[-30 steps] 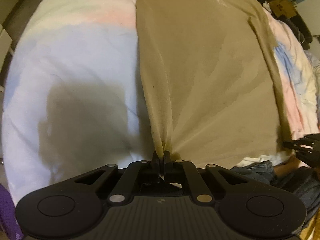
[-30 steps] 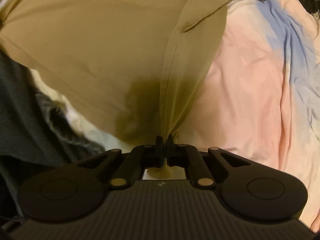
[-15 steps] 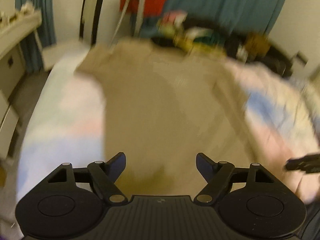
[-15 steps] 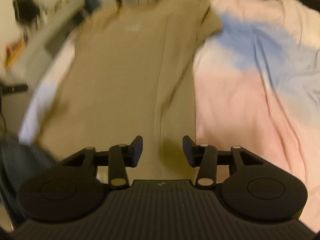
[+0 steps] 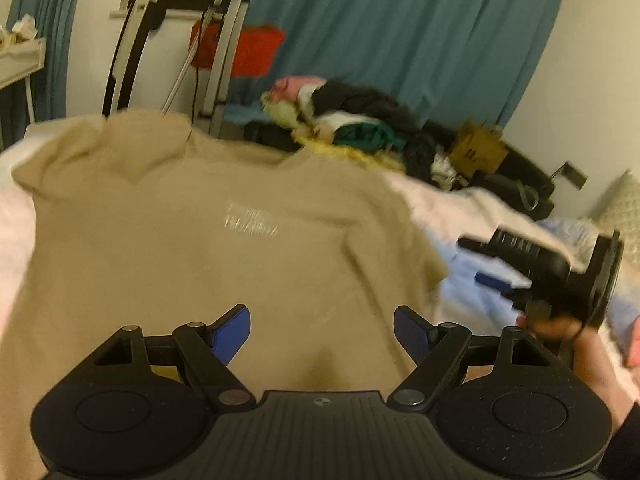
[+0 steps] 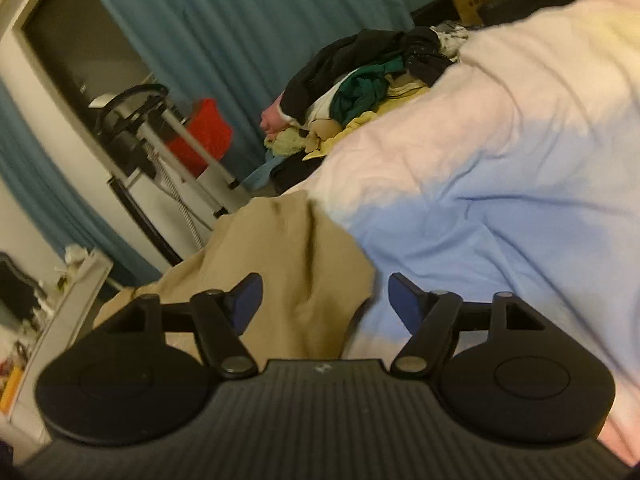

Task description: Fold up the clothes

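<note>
Left gripper point(image 5: 322, 330) hangs over the near hem, jaws wide apart, blue pads clear of the cloth, nothing grasped. Right gripper point(image 6: 325, 296) is tipped on a slant, jaws opening, one edge of the fabric showing between them but not pinched. In the left view, a hand point(image 5: 560, 330) carries that right gripper out to the right, above the bedding. The tan shirt point(image 5: 192, 248) lies spread on the bed, neck end away, a pale printed mark on its middle, one sleeve point(image 6: 304, 256) rumpled beside the bare cover. The duvet point(image 6: 500, 168) runs pink into blue. Beyond it, a heap of clothes point(image 5: 360, 124) piles up at the far edge. Behind that, a cardboard box point(image 5: 478, 152), teal curtains point(image 5: 400, 28), a red bag point(image 5: 240, 50).
</note>
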### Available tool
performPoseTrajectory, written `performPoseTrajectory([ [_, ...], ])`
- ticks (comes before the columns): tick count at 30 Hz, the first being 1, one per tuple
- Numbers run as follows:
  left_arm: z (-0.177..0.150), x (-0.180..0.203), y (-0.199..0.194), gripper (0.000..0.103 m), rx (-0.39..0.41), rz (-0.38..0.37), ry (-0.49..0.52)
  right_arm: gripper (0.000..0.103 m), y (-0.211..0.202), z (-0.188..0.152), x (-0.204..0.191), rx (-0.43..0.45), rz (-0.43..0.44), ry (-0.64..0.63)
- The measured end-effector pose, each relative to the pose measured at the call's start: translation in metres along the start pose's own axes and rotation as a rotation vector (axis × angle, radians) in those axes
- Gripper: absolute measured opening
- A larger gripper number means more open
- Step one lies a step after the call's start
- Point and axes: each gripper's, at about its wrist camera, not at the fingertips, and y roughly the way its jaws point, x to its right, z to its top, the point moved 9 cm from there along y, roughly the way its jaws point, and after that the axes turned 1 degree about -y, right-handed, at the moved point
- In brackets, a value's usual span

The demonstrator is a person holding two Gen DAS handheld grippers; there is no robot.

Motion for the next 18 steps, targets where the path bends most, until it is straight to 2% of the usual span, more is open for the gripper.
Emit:
performPoseTrajectory([
  [5, -0.008, -0.017, 0.043, 0.08, 0.028, 0.058, 0.048, 0.072, 0.049, -0.006, 0.002, 0.01, -0.015, -0.116],
  [6, -0.007, -0.018, 0.046, 0.08, 0.04, 0.066, 0.061, 0.064, 0.054, -0.005, -0.001, 0.019, -0.004, -0.128],
  [7, -0.008, -0.019, 0.05, 0.08, 0.043, 0.073, 0.063, 0.044, 0.059, -0.005, -0.004, 0.028, 0.006, -0.14],
  [8, -0.008, -0.02, 0.054, 0.08, 0.034, 0.071, 0.043, 0.032, 0.06, -0.005, -0.01, 0.038, 0.006, -0.167],
  [9, -0.008, -0.023, 0.058, 0.08, 0.028, 0.065, 0.021, 0.013, 0.061, -0.005, -0.016, 0.048, 0.006, -0.194],
  [11, -0.005, -0.027, 0.056, 0.08, 0.032, 0.036, -0.016, 0.011, 0.063, -0.005, -0.027, 0.067, 0.007, -0.248],
  [13, 0.0, -0.029, 0.051, 0.08, 0.047, 0.029, -0.013, 0.009, 0.062, -0.008, -0.048, 0.075, 0.016, -0.312],
  [17, 0.011, -0.044, 0.046, 0.08, 0.112, 0.081, 0.038, 0.008, 0.06, -0.016, -0.09, 0.09, 0.036, -0.442],
  [18, 0.013, -0.05, 0.045, 0.08, 0.125, 0.094, 0.041, 0.007, 0.061, -0.024, -0.111, 0.083, 0.056, -0.499],
])
